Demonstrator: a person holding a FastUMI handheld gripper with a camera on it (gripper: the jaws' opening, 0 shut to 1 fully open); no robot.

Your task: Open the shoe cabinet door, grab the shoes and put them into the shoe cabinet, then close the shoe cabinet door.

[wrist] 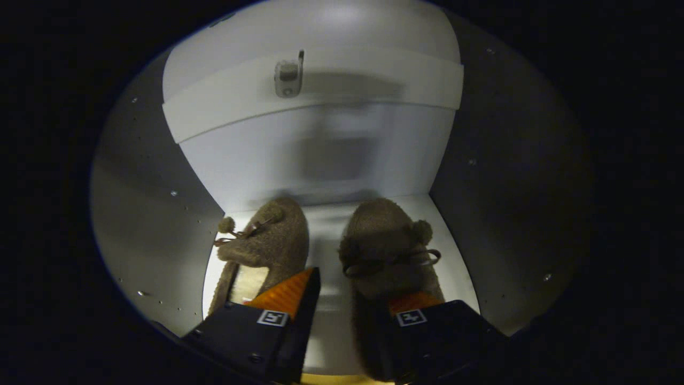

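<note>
I am looking into the shoe cabinet (160,224), and both shoes already sit on its pale floor, side by side with toes pointing away from me toward the back panel.

The left shoe (272,238) is a brown fuzzy slipper with a small pom-pom and a thin dark lace bow on its left flank; its cream lining shows at the near end, just beside my left finger (291,291). That finger's tip overlaps the slipper's opening, though I cannot tell if it touches. A bare strip of cabinet floor runs between the two slippers and on between my fingers.

The right shoe (387,243) is the same brown fleece, with a dark lace bow across its top and a pom-pom on its right side. My right finger (409,302) lies over its near part, on top of the fleece rather than beside it.

My fingers (350,299) stand apart, with only floor in the gap and nothing clamped between them.

Around the slippers, the grey left wall carries rows of small shelf-pin holes and a few screws; the right wall (507,176) is darker and has a few more. Beyond the toes rises the white back panel (320,155), crossed higher up by a white rail (374,80) with a small latch-like fitting (288,77) mounted on it. Nothing stands between my fingers and the shoes.
</note>
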